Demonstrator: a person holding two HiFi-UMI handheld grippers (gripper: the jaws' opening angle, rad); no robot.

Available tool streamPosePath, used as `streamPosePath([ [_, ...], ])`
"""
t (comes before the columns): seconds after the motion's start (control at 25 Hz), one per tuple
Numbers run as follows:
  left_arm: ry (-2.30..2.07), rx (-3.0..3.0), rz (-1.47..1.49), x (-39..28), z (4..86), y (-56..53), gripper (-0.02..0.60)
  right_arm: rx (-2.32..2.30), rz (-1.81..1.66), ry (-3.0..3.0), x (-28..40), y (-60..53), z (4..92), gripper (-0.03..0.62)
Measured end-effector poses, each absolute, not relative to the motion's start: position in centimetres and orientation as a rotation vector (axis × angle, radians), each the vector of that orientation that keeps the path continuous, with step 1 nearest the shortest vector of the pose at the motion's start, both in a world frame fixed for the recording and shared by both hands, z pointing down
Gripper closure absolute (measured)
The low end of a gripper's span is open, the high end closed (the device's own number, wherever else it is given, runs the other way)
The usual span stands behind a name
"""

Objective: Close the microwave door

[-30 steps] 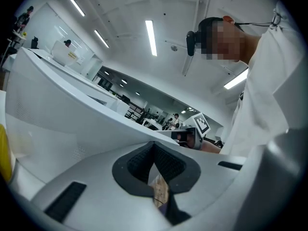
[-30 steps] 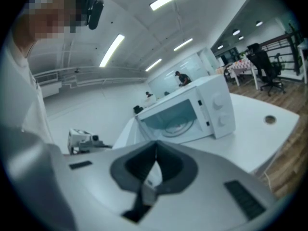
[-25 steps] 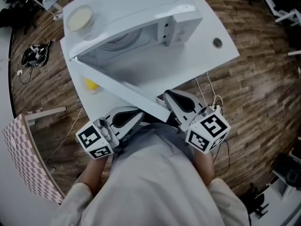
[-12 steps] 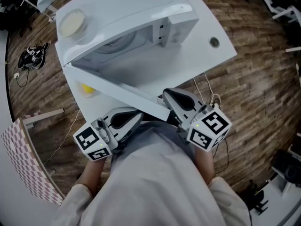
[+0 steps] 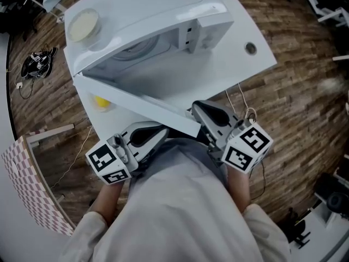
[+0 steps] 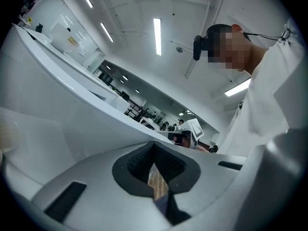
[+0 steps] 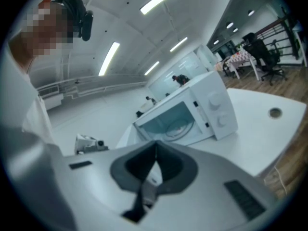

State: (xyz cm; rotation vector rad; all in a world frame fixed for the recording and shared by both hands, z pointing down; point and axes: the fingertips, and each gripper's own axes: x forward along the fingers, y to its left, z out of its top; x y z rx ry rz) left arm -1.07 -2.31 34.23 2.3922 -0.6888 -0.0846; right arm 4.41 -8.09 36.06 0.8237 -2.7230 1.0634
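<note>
Table point(image 5: 240, 64): white, carries the microwave; wood floor all round.
Microwave point(image 5: 158, 15): white, at the table's far side, cavity open, glass turntable point(image 7: 180, 124) visible inside, control knobs on its right side.
Door point(image 5: 136, 100): hinged on the left, swung wide toward the person, free edge near the table's front. Angle same as a second ago, so closing likely hasn't begun.
Right gripper point(image 5: 196, 107): jaws pressed together, nothing between them. Tip just beside the door's free edge; contact unclear. Has drifted slightly right since a second ago.
Left gripper point(image 5: 161, 132): jaws together, empty, low by the table's front edge under the door, barely moved.
Bowl point(image 5: 83, 26): cream, on the microwave top, left corner.
Yellow item point(image 5: 101, 101): on the table below the door, too hidden to name.
</note>
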Motion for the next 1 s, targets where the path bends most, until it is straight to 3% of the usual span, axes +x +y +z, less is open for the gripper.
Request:
streamPosePath([
  [1.0, -0.665, 2.377, -0.101, -0.4, 34.0, -5.2, 0.568, 0.895, 1.058, -2.696, 6.7, -9.9, 36.4, 0.571],
])
